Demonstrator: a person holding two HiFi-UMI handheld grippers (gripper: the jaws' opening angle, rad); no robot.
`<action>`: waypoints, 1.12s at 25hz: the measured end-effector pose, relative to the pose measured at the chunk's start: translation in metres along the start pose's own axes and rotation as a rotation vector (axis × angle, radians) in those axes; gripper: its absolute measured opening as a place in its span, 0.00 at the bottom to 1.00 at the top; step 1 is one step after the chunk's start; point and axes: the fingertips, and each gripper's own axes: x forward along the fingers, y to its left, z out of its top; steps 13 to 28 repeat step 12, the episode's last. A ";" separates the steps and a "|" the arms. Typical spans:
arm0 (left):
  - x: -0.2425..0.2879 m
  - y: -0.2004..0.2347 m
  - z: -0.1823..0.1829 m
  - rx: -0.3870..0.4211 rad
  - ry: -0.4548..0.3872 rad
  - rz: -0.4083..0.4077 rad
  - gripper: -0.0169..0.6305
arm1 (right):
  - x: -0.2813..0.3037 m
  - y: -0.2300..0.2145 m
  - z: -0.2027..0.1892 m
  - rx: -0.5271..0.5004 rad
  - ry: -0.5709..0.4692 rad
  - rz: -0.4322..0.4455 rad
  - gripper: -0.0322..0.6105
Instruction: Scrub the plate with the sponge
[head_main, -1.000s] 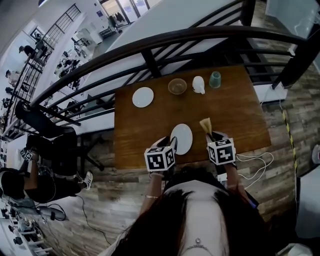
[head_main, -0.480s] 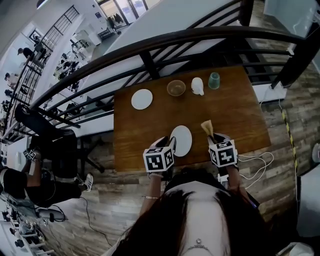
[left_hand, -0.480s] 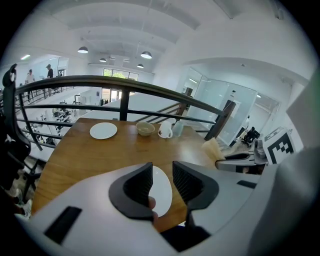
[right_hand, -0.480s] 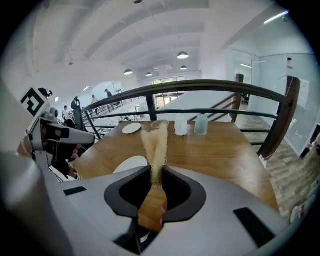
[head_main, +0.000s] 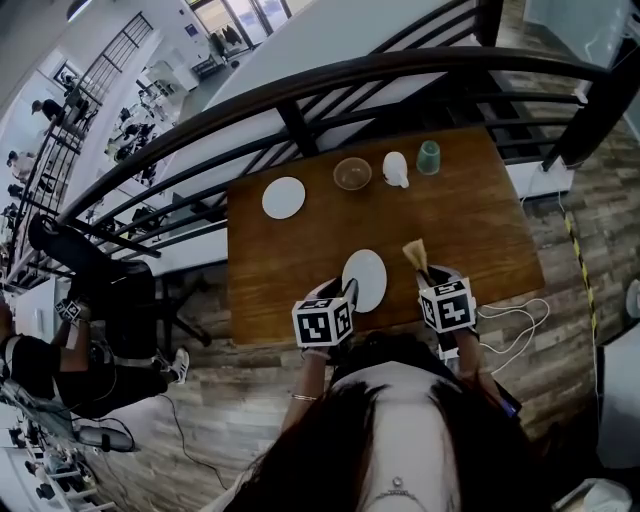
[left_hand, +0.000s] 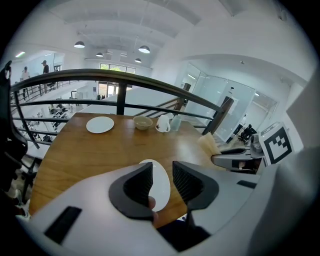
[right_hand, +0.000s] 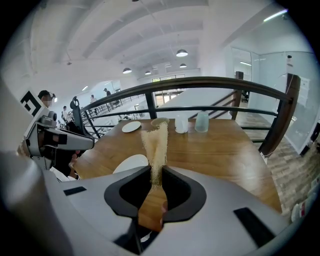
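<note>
Right gripper (right_hand: 156, 172) jaws clamp the sponge (right_hand: 156, 140), long axis toward twelve o'clock. The plate (head_main: 364, 280) lies at nine o'clock on the desk (head_main: 470, 220), its near rim between the left gripper's (left_hand: 161, 172) parted jaws.

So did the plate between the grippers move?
No. The plate stays by the table's near edge, just as far from the bowl as before.

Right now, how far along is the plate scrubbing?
Done: sponge clamped in the right gripper. In hand: plate sits between the jaws of the left gripper; grip unclear. Left: sponge is off the plate, so all scrubbing.
</note>
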 end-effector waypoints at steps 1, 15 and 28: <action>0.001 0.000 -0.001 0.001 0.002 -0.003 0.23 | 0.001 -0.001 -0.001 0.003 0.001 -0.002 0.18; 0.003 0.006 -0.004 -0.003 0.009 -0.016 0.23 | -0.003 -0.003 -0.005 0.013 -0.001 -0.030 0.18; 0.003 0.006 -0.004 -0.003 0.009 -0.016 0.23 | -0.003 -0.003 -0.005 0.013 -0.001 -0.030 0.18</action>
